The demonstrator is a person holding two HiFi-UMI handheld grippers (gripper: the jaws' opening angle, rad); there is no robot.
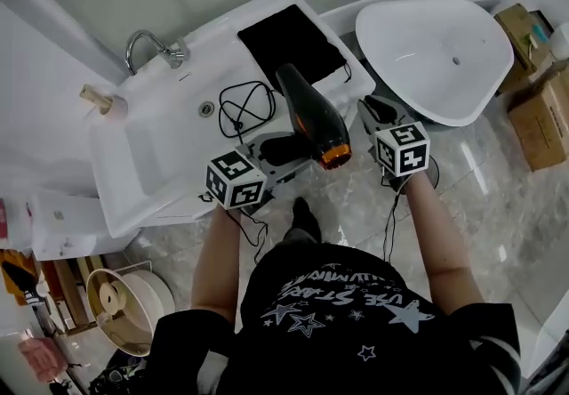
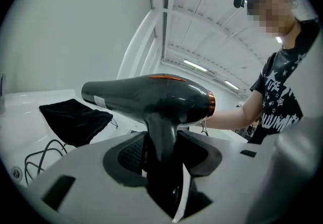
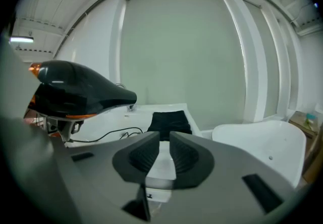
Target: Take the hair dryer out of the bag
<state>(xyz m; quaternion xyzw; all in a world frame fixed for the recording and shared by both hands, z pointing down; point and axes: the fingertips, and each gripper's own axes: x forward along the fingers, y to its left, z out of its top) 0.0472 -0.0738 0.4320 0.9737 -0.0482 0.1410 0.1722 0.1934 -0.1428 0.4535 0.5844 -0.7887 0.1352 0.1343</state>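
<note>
The black hair dryer with an orange ring at its rear is lifted clear above the white counter's front edge. My left gripper is shut on its handle; in the left gripper view the handle sits clamped between the pads, with the dryer body lying across above them. The dryer's black cord lies coiled on the counter. The black cloth bag lies flat and limp at the counter's back. My right gripper hangs to the right of the dryer, its jaws a narrow gap apart and holding nothing.
A sink basin with a chrome faucet lies left of the cord. A white bathtub stands at the right, with cardboard boxes beyond it. A person's legs and a marble floor are below.
</note>
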